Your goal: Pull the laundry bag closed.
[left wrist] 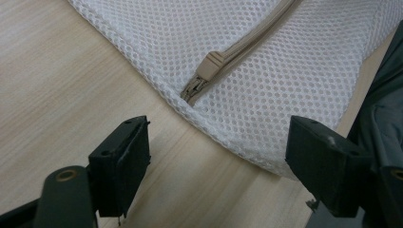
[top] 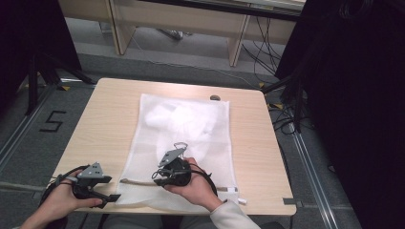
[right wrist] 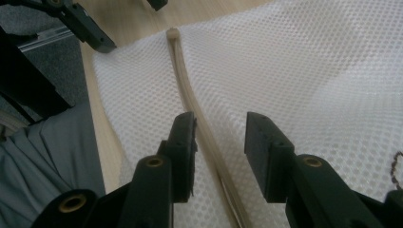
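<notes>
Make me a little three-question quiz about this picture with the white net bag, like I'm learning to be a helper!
1. True or false: the white mesh laundry bag lies flat on the light wooden table.
2. Which tool hovers over the beige zipper: A the left tool, B the right tool?
3. Fill in: the beige zipper slider sits near the bag's ____ nearest the left tool.

Key
1. True.
2. B; its jaws stand apart with the zipper line running between them, not pinched.
3. Corner; the left tool's jaws stand wide open just short of it.
</notes>
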